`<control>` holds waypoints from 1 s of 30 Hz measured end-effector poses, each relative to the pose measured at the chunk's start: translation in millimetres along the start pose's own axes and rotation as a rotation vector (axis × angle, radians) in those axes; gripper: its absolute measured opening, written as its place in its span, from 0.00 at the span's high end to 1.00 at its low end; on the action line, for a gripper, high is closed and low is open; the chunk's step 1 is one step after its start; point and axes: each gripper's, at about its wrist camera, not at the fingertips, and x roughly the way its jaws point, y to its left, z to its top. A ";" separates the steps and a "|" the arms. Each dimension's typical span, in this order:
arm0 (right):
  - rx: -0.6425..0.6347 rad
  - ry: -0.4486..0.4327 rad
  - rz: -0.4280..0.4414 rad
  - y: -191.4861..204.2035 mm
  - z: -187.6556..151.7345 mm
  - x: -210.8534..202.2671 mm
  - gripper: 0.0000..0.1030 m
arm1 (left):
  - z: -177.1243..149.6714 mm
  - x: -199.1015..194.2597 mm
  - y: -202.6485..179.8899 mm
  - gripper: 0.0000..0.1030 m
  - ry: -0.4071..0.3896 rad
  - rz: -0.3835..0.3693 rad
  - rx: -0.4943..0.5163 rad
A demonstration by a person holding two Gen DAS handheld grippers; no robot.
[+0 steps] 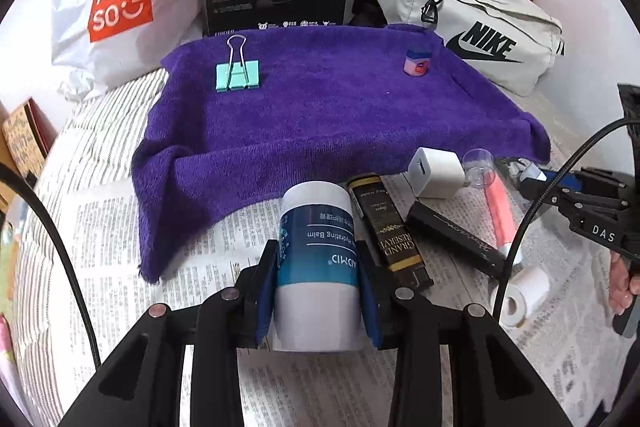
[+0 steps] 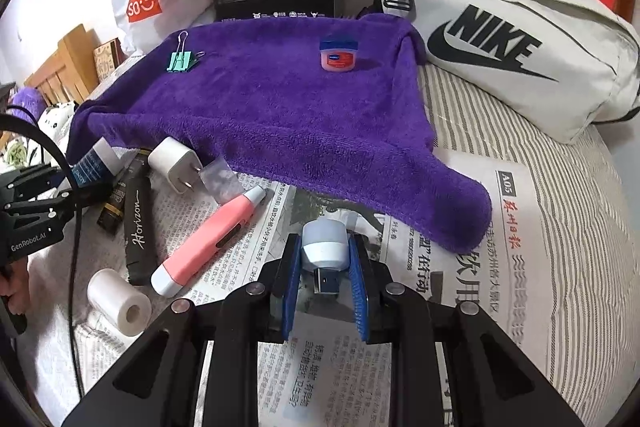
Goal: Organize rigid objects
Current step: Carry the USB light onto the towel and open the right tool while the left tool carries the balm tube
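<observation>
Purple towel (image 2: 280, 115) under small jar (image 2: 338, 55), clip (image 2: 182, 61)

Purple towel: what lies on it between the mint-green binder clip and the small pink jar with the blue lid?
Nothing: between the mint-green binder clip and small pink jar the purple towel is bare, in both wrist views.

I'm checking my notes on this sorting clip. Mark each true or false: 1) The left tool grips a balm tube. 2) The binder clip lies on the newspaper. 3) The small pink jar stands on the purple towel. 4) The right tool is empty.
1) True: the left tool is shut on the balm tube.
2) False: the binder clip sits on the purple towel.
3) True: the pink jar stands on it.
4) False: the right tool is shut on a small USB plug light.
</observation>
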 end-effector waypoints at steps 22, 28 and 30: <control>-0.019 -0.062 0.048 6.5 23.5 -38.5 0.77 | 12.1 -46.0 19.5 0.67 -0.049 -0.017 -0.067; -0.036 -0.083 0.038 6.8 40.2 -42.2 0.77 | 25.2 -48.2 27.7 0.67 -0.059 -0.015 -0.081; -0.040 -0.086 0.036 5.5 45.3 -41.6 0.77 | 30.1 -47.4 29.2 0.67 -0.062 -0.010 -0.076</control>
